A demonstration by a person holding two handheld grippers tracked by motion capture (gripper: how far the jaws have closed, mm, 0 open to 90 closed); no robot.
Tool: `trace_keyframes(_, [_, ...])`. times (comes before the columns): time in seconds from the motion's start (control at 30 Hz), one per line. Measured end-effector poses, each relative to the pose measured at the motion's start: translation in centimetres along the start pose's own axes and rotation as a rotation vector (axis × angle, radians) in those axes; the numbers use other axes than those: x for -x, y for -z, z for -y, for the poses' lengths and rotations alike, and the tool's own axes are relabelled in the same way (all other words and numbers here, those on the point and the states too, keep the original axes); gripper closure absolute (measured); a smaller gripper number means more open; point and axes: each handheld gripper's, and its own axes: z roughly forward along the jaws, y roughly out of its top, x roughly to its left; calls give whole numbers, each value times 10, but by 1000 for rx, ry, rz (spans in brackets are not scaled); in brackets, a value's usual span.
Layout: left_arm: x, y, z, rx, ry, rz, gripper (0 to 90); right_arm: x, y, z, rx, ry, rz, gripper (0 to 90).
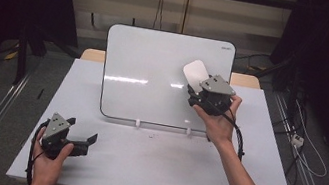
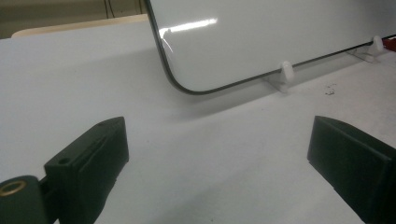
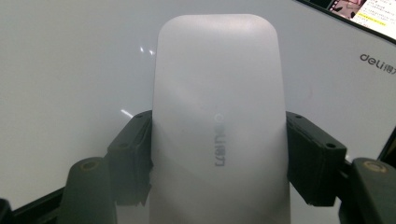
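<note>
The right gripper [image 1: 198, 89] clamps a white eraser [image 3: 219, 121] against the whiteboard's [image 1: 156, 71] right side, long axis pointing far-left; the left gripper [image 1: 80, 133] rests open, near-left.

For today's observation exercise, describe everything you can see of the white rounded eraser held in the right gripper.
The white rounded-rectangle plastic eraser is smooth, matte and slightly domed, with faint grey lettering on its back. The right gripper clamps it, one black jaw on each long side. It is held up against the upper right part of the white whiteboard, which stands tilted on white clips; whether it touches the board cannot be told.
</note>
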Motion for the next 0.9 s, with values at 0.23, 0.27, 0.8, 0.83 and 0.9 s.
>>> trace_keyframes(0.23, [0, -1, -1, 2, 3, 3, 52, 3, 8, 11, -15, 1, -2, 318])
trace_keyframes(0.27, [1, -1, -1, 2, -3, 2, 52, 3, 9, 12, -15, 4, 0, 318])
trace_keyframes(0.8, [3, -3, -4, 0, -15, 8, 52, 3, 26, 37, -22, 2, -3, 318])
trace_keyframes(0.83, [2, -2, -3, 2, -13, 9, 52, 2, 26, 40, -25, 8, -2, 318])
trace_keyframes(0.9, [1, -1, -3, 9, -6, 6, 52, 1, 26, 45, -39, 7, -4, 318])
